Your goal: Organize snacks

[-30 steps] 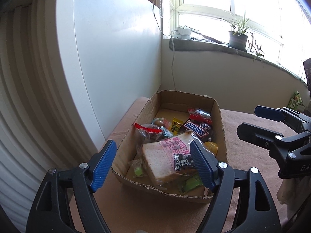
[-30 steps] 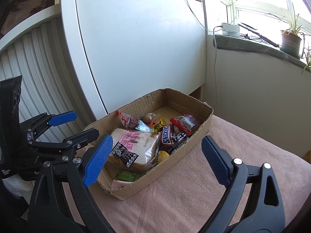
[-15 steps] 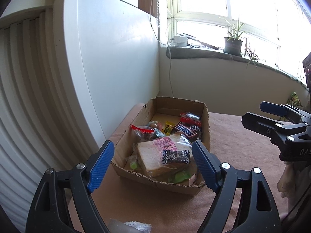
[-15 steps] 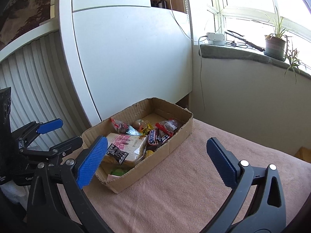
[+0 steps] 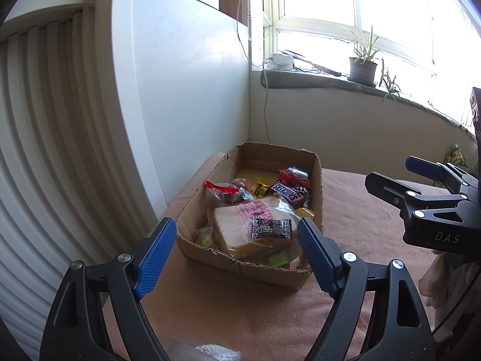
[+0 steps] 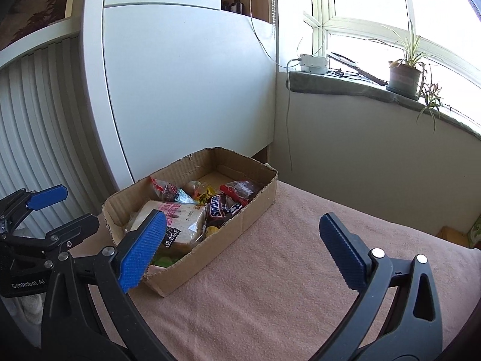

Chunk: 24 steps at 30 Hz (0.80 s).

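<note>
Blue-padded jaws gaping wide apart on both the left gripper (image 5: pixel 233 255) and the right gripper (image 6: pixel 243 248), gripping nothing, hovering just short of the cardboard box (image 5: pixel 316 177). Sitting inside that box: wrapped bread slices (image 5: pixel 237 228) at the near end with a small dark packet (image 5: pixel 271 228) lying on top, a Snickers bar (image 5: pixel 288 192) and red-wrapped snacks (image 5: pixel 294 175) beyond. Resting under the box, a pink cloth (image 6: pixel 270 285); standing well behind it, a potted plant (image 6: pixel 404 73).

Snacks (image 5: pixel 258 210) in cardboard box (image 5: pixel 317 186) on table (image 6: pixel 285 285), beside cabinet (image 6: pixel 186 90).
</note>
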Motion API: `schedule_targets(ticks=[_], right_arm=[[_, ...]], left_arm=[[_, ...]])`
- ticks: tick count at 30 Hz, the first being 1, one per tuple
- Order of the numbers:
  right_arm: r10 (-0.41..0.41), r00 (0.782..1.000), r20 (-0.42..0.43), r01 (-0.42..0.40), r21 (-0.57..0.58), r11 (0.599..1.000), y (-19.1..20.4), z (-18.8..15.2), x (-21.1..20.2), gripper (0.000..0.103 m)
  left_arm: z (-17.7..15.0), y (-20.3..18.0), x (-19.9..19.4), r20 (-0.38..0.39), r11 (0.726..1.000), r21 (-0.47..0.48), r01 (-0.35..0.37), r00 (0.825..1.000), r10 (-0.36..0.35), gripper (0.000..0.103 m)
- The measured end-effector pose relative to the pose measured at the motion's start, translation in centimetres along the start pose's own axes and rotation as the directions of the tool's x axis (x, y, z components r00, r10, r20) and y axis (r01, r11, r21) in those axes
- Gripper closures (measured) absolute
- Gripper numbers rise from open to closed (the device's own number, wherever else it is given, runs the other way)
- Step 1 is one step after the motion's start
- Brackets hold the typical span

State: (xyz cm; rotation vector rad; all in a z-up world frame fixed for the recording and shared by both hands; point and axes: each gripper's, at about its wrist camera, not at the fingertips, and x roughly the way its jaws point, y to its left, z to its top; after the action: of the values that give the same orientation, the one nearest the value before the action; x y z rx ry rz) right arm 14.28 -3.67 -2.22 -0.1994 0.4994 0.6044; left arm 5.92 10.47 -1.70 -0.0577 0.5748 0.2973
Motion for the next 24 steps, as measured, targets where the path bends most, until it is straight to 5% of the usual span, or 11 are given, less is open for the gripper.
schedule_targets(ticks=[24], right_arm=[[-0.023,1.0,0.016,0.023,-0.023,0.999,-0.08,0.25,-0.48,0.0]], left_arm=[[-0.24,-0.49,-0.29,0.005,1.0,0.014,-0.004,1.0,0.004,0.02]])
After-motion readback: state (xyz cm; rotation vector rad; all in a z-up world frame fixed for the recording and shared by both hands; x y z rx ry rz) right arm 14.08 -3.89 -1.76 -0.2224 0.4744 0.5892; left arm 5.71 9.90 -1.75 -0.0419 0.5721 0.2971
